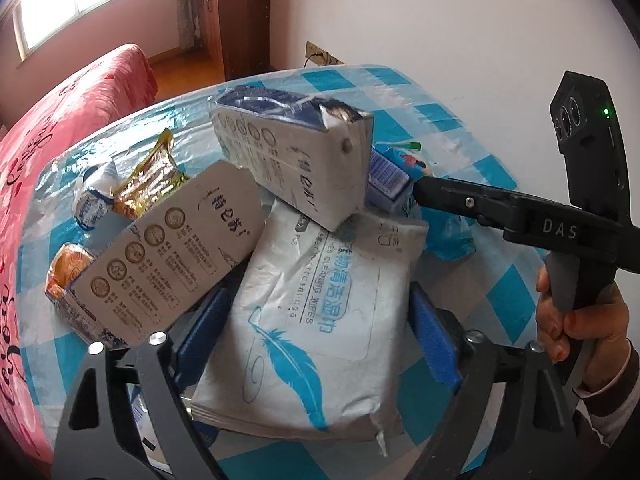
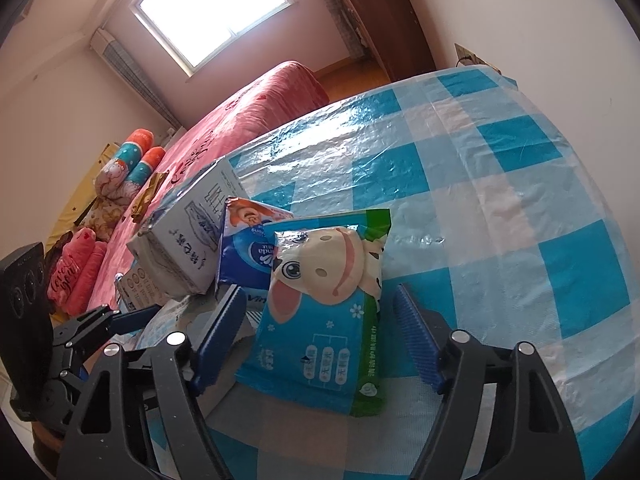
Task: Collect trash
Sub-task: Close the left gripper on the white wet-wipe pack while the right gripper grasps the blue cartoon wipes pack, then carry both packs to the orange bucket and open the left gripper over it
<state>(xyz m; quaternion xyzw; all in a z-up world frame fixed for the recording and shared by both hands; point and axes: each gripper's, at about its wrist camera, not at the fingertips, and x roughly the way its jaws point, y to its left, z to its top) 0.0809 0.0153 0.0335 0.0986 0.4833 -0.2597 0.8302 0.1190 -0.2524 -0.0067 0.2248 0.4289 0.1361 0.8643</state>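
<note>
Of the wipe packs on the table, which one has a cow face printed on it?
The blue-green pack between the right gripper's open fingers; the white pack shows a blue feather instead.

The right gripper (image 2: 320, 336) is open, with its blue fingers (image 2: 416, 344) on both sides of the cow wipes pack (image 2: 324, 304). Behind the cow pack sit a blue tissue pack (image 2: 244, 248) and a grey milk carton (image 2: 188, 236). All lie on the checked tablecloth (image 2: 500, 220).

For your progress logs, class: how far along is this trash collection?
Nothing looks collected: no bin is in view. In hand: the left gripper straddles the white wipes pack, the right gripper the cow-print pack, jaws open. Left: the milk cartons, gold wrapper and blue tissue pack on the checked table.
</note>
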